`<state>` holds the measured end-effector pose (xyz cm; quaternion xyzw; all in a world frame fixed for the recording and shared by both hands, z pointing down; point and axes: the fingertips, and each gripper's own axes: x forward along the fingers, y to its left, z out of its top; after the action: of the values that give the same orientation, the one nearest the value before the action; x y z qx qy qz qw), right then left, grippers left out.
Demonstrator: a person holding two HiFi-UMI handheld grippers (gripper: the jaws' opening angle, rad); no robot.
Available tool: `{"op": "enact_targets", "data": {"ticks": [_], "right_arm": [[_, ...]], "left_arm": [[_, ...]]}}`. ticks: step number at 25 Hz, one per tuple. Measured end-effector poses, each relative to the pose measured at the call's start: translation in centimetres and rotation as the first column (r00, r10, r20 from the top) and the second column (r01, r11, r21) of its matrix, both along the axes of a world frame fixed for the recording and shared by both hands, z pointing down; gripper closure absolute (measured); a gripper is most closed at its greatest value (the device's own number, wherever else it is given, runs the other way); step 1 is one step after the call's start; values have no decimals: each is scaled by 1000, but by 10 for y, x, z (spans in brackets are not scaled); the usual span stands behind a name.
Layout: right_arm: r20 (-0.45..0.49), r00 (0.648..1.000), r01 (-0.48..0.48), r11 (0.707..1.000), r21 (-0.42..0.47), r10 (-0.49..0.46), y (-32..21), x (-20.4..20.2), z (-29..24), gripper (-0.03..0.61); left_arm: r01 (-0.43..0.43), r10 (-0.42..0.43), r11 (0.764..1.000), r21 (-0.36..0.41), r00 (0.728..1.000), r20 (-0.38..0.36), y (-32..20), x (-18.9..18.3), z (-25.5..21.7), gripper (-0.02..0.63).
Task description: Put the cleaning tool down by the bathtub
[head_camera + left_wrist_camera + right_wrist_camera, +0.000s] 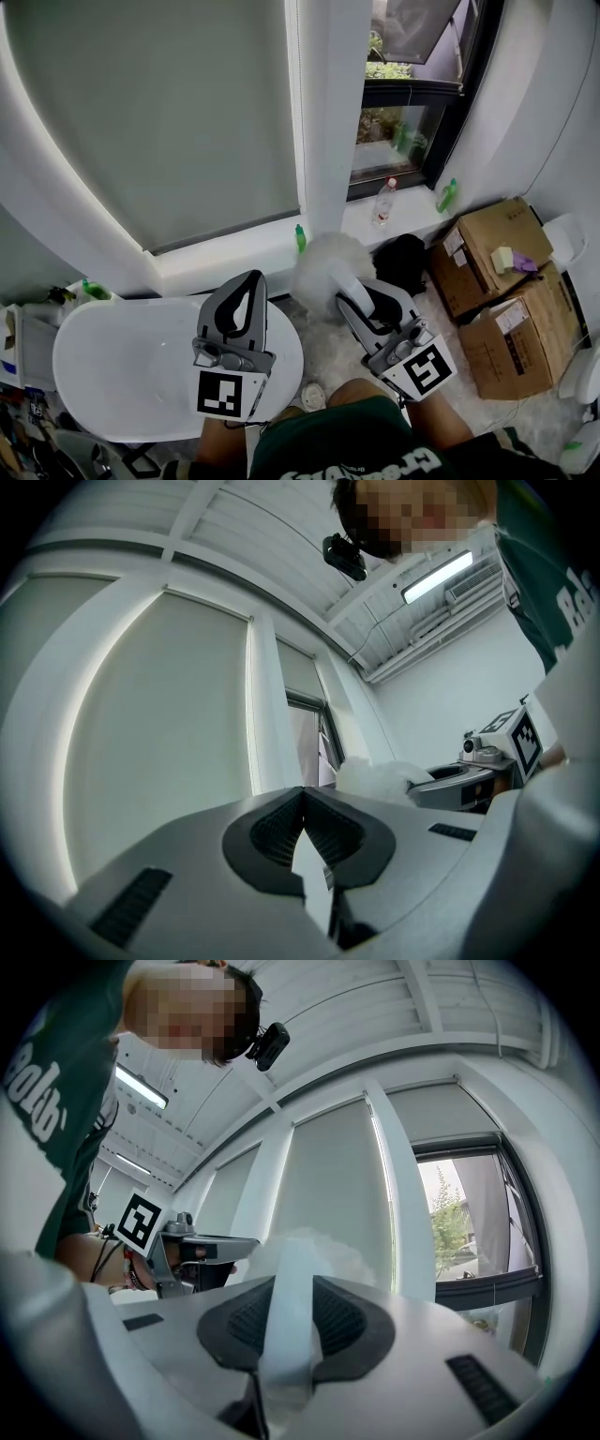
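The cleaning tool is a white stick with a fluffy white head (326,262). My right gripper (360,296) is shut on its handle (289,1312), and the fluffy head (314,1249) sticks out just past the jaws, toward the window wall. The white oval bathtub (103,375) lies at the lower left in the head view. My left gripper (246,281) hovers over the tub's right end, jaws closed tip to tip (302,795) with nothing between them. In the left gripper view the right gripper (473,782) and the fluffy head (375,776) show off to the right.
Two cardboard boxes (487,251) (517,336) stand on the floor at the right, with a black bag (405,259) beside them. A clear bottle (383,201) and a green bottle (447,195) stand on the window sill. A white column (328,112) rises straight ahead.
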<state>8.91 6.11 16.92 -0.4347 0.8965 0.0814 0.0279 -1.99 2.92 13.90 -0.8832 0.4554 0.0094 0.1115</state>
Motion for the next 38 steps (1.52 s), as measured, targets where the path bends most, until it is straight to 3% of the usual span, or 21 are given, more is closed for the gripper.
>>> {"op": "enact_targets", "data": {"ticks": [7, 13, 25, 38], "right_arm": [[2, 999, 41, 999, -7, -41, -9, 5, 1, 482], [0, 991, 135, 991, -16, -136, -33, 8, 4, 482], [7, 947, 321, 947, -4, -321, -84, 29, -3, 482], [70, 913, 406, 913, -35, -403, -112, 58, 10, 482]], "left_arm": [[27, -27, 1000, 2, 1000, 15, -2, 8, 0, 607], [122, -122, 992, -12, 992, 22, -15, 10, 1, 607], [343, -343, 939, 9, 939, -2, -41, 26, -8, 607], [467, -467, 884, 8, 884, -17, -48, 55, -1, 607]]}}
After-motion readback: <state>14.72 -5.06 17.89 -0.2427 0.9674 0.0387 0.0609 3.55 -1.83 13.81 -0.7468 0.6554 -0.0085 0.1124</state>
